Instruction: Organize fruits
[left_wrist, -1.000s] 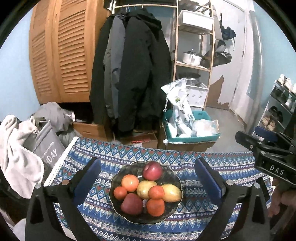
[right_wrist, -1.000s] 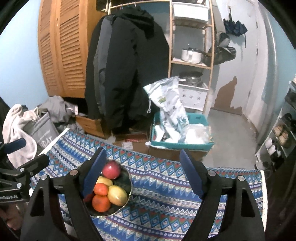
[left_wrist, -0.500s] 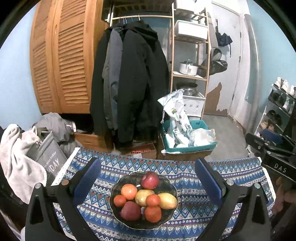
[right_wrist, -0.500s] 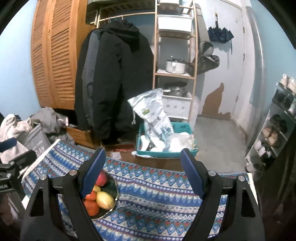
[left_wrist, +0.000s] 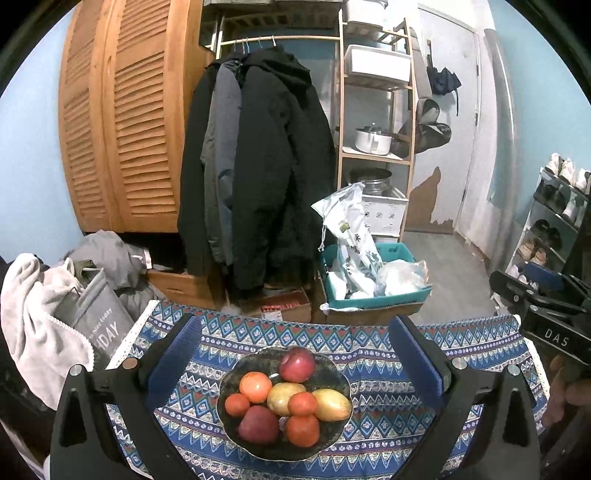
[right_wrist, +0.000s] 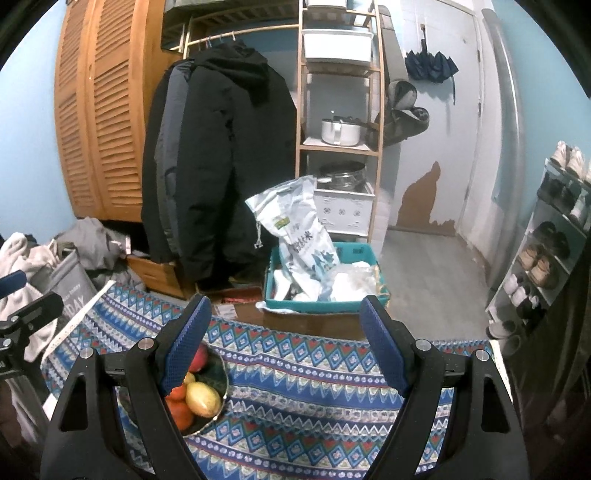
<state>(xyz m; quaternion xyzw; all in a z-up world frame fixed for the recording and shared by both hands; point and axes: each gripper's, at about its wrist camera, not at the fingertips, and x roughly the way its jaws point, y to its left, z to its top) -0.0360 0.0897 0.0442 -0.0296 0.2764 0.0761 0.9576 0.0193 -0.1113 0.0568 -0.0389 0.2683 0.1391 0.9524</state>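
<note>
While wide apart, fingers (left_wrist: 173, 354) empty.

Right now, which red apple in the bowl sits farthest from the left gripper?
The red apple at the bowl's far rim, behind the oranges. The other apple lies at the near edge, closest to the left gripper.

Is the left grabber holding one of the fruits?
No, the left gripper is wide open with nothing between its fingers, and all the fruit sits in the dark bowl on the patterned tablecloth.
</note>
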